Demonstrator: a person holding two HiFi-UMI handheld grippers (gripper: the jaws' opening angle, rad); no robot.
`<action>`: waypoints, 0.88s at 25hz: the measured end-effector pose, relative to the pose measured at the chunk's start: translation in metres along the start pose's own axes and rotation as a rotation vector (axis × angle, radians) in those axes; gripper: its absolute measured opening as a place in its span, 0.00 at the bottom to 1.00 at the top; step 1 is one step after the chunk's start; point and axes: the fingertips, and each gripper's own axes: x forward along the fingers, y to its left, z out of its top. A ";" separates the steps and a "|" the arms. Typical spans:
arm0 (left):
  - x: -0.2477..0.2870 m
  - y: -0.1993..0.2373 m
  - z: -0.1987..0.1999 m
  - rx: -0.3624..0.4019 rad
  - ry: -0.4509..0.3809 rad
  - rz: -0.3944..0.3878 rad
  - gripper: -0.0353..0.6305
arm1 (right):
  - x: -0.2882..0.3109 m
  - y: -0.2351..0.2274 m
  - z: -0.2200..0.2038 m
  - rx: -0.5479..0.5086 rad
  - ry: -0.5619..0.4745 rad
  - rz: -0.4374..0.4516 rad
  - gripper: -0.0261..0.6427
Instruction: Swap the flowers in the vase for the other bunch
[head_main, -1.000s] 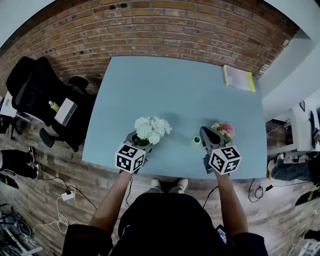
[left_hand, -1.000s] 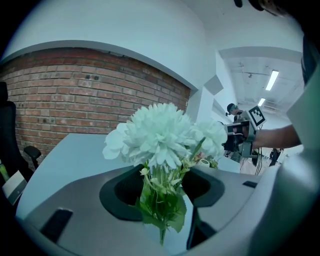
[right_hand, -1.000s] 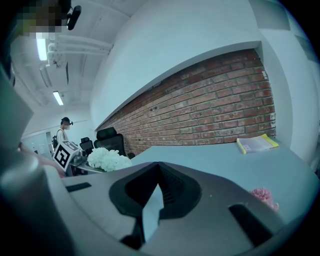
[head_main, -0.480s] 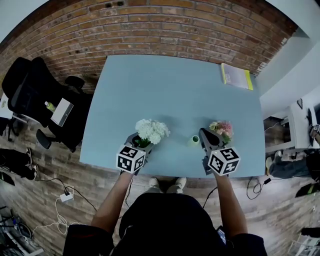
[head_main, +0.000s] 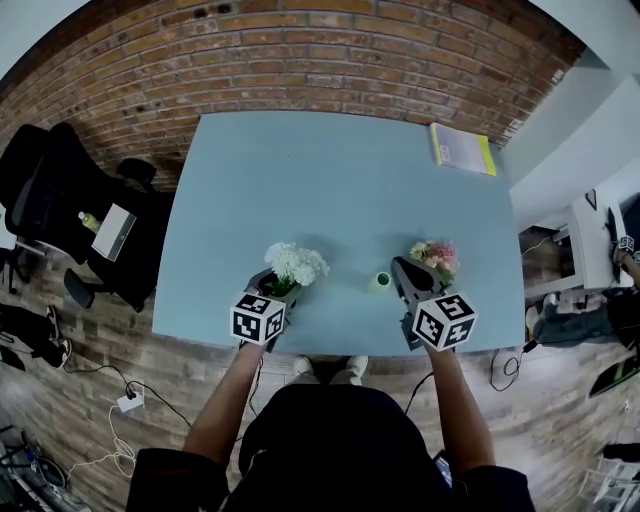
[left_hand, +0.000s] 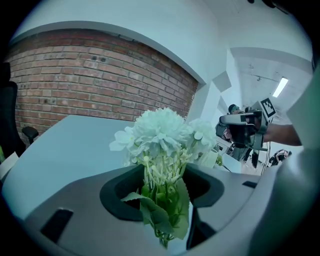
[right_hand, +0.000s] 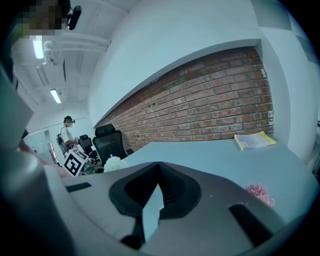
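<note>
By the near edge of the blue table (head_main: 340, 170), the left gripper (head_main: 274, 290) has its jaws part closed, clamping the white bunch (head_main: 296, 265) by the stems. The right gripper (head_main: 402, 270) is closed tight and empty, with the pink bunch (head_main: 436, 255) lying just right of it and the small green vase (head_main: 381, 283) just left of its tip

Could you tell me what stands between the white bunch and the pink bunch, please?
In the head view, a small green vase stands between the white bunch and the pink bunch, close beside the tip of the right gripper.
</note>
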 end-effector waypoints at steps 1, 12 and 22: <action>0.002 0.002 -0.001 -0.008 0.003 0.002 0.40 | 0.000 0.000 -0.001 0.000 0.002 0.002 0.05; 0.026 0.011 -0.012 -0.033 0.057 0.009 0.41 | 0.007 -0.001 -0.005 -0.002 0.025 0.015 0.05; 0.037 0.019 -0.032 -0.056 0.124 0.013 0.41 | 0.008 -0.010 -0.007 0.010 0.034 -0.012 0.05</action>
